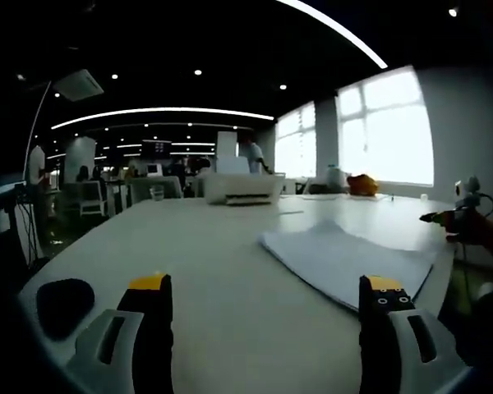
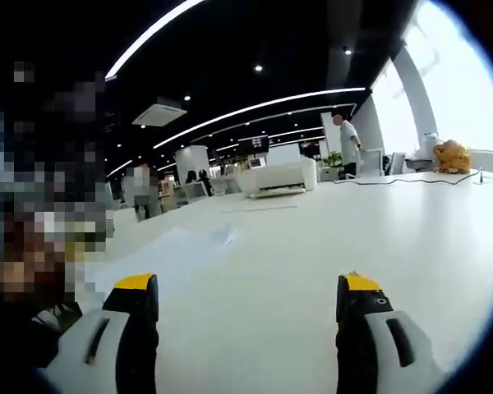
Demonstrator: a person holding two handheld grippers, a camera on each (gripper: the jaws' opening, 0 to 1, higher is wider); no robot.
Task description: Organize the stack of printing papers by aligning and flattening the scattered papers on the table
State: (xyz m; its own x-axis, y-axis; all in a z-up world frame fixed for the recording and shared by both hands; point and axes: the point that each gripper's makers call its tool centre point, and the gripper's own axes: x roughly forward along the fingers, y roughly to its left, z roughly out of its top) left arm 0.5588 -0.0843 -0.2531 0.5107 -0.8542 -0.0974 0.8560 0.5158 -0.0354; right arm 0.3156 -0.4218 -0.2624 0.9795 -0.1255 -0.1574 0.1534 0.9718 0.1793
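Note:
A loose stack of white printing papers (image 1: 341, 256) lies on the white table (image 1: 214, 246), ahead and to the right of my left gripper (image 1: 267, 294); its sheets are fanned and uneven at the edges. The left gripper is open, jaws wide apart above the table, holding nothing. In the right gripper view the same papers (image 2: 168, 246) lie ahead to the left on the table (image 2: 353, 238). My right gripper (image 2: 246, 294) is open too, with bare table between its yellow-tipped jaws.
A white printer (image 1: 242, 187) stands at the table's far end, seen also as the printer (image 2: 279, 178). A black round object (image 1: 64, 304) lies near the left edge. An orange soft toy (image 1: 362, 184) sits by the window. People stand in the background.

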